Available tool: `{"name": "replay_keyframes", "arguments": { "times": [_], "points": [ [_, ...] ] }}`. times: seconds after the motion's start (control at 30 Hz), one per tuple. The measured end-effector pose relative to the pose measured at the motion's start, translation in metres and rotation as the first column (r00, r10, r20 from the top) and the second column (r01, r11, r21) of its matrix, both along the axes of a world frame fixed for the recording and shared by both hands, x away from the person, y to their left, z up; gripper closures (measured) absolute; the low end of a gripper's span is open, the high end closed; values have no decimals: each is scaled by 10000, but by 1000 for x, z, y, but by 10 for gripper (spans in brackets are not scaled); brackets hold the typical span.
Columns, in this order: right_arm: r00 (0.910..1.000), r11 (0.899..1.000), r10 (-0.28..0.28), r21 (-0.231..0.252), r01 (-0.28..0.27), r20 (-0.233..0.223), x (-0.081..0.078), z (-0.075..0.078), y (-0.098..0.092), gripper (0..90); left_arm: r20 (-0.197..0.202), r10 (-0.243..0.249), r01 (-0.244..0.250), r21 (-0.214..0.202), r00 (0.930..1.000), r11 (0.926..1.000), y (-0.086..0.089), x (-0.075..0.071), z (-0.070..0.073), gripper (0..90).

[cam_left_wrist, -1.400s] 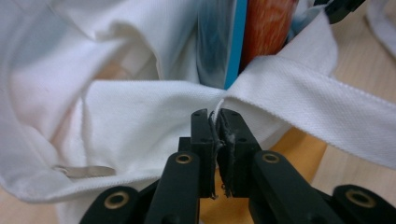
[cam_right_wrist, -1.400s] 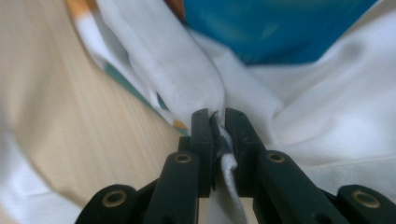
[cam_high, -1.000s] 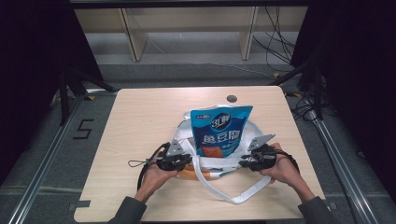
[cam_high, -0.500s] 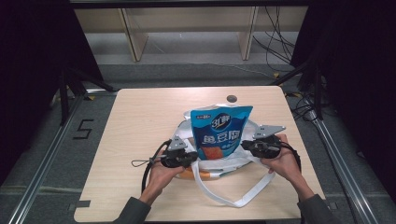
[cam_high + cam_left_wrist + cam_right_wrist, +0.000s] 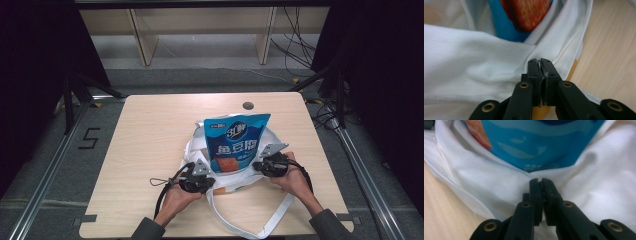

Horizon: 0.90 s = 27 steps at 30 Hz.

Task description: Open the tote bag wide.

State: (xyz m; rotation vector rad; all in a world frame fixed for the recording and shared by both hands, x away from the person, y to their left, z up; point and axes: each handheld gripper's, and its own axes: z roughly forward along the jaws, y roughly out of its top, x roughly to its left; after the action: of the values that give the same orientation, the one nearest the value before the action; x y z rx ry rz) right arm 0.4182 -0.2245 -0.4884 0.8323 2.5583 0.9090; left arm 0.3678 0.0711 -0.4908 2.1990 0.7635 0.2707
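Reading large white Chinese characters, the blue snack pouch [image 5: 237, 142] stands inside a white cloth bag [image 5: 197, 150]; both grippers' fingers, left [image 5: 209, 176] and right [image 5: 256, 165], pinch its fabric, the right having just closed.

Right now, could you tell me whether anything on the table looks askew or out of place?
Nothing is spilled or damaged. The blue snack pouch stands half out of the white cloth bag, and the bag's long strap trails past the table's near edge.

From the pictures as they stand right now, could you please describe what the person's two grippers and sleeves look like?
Both the left gripper and the right gripper are black, each topped by a grey three-cornered plate. A black cable loops from the left one, and another trails from the right. Up close, the fingers are matte black bars with brass-coloured rivets. The person's sleeves are dark grey.
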Motion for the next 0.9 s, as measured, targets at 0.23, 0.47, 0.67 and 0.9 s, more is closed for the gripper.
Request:
{"name": "replay_keyframes", "arguments": {
  "times": [0.23,0.47,0.67,0.9],
  "points": [
    [9890,9892,-805,1317,640,1240,6,43,-29,842,927,711,-630,-871,9932,9942,26,13,32,797],
    [9783,9868,-1453,936,1324,1474,41,28,-34,895,1180,2098,-2075,-317,9706,9777,46,47,17,872],
    [9769,9736,-2136,817,2130,-6,63,-12,-47,900,653,2317,-2351,500,9706,9707,44,63,-22,891],
    [9700,9673,-2429,778,2413,111,60,-7,-47,878,753,2470,-2519,646,9661,9656,42,60,-15,854]
  ]
}}
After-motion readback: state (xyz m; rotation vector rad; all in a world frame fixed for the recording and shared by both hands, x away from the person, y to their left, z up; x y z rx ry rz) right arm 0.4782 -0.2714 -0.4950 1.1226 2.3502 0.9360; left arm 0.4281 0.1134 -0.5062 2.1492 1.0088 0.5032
